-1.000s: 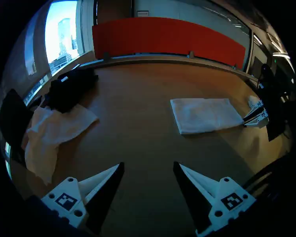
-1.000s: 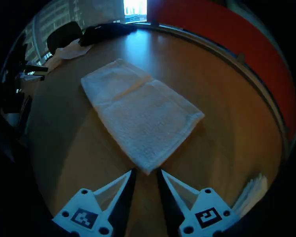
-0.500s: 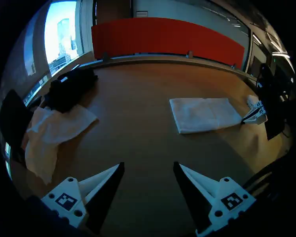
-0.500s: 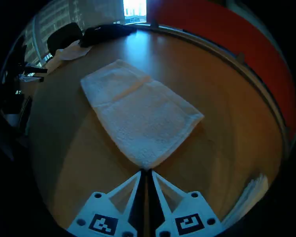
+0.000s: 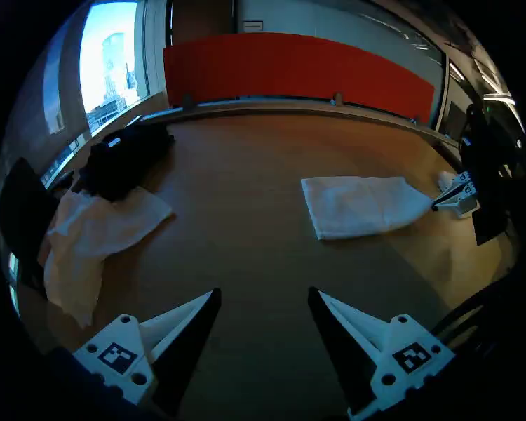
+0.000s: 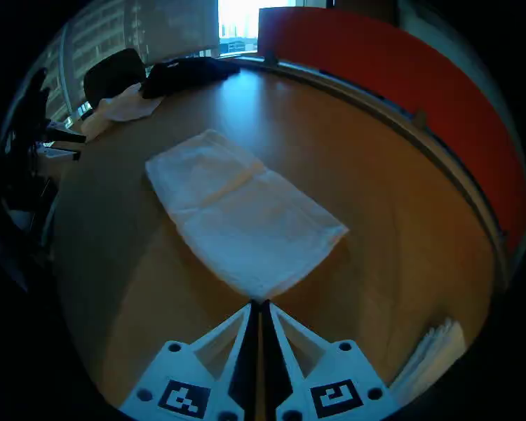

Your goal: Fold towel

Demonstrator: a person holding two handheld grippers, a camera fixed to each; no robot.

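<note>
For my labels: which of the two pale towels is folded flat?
The white towel at the right gripper; the other towel, by the black bag, lies crumpled.

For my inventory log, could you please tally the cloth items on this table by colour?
White or cream: 3 (folded towel, crumpled cloth, small stack at the edge)
Black: 1 (bundle)
Total: 4

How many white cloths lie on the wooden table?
2: a folded towel at centre, its corner pinched by the right gripper, and a crumpled cloth farther off, beside a dark bundle. A pale stack may hold more.
</note>
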